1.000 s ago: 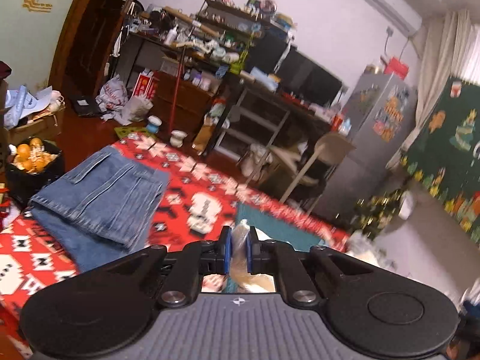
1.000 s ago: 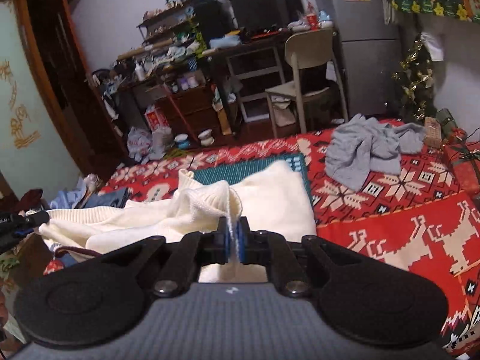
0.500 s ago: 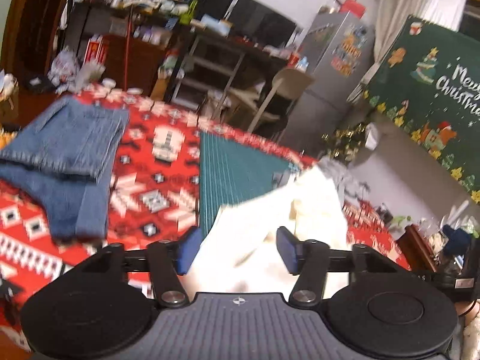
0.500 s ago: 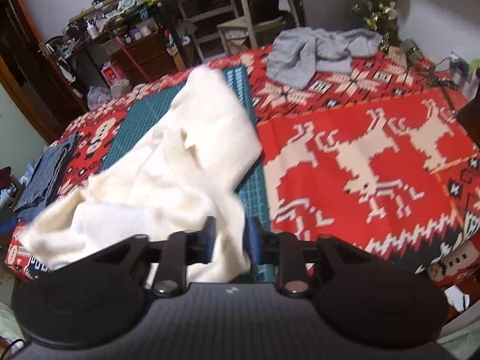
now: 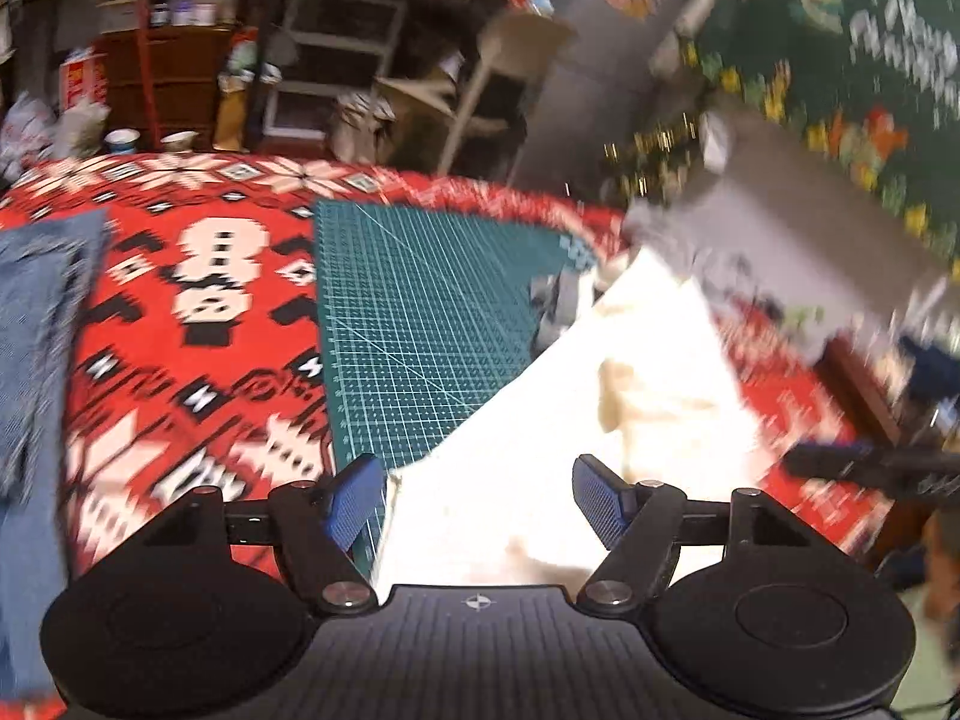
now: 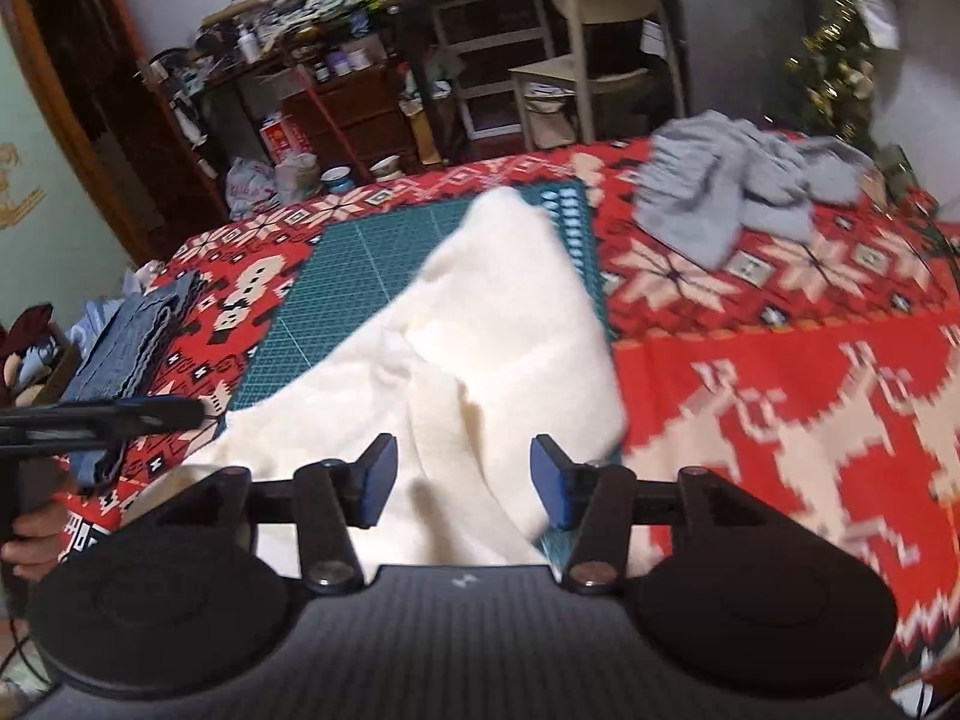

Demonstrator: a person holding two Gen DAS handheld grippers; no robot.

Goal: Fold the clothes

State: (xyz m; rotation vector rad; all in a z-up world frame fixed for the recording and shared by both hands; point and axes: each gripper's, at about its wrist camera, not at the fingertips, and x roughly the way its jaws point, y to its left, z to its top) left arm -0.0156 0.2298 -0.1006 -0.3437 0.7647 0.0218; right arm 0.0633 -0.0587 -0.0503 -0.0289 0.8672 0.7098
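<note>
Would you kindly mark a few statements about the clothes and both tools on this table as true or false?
1. The cream sweater lies partly on the green cutting mat. True.
2. The right tool is clamped shut on the sweater. False: its jaws are opening, pads clear of the fabric.
3. A grey garment lies crumpled on the red cloth. True.
4. The folded jeans lie on the mat. False: they rest on the red cloth beside it.
5. The left tool is shut. False: opening.

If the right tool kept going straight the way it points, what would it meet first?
Most likely the white sweater, which lies between and just ahead of the opening right tool, on the green mat; depth is hard to judge.
</note>
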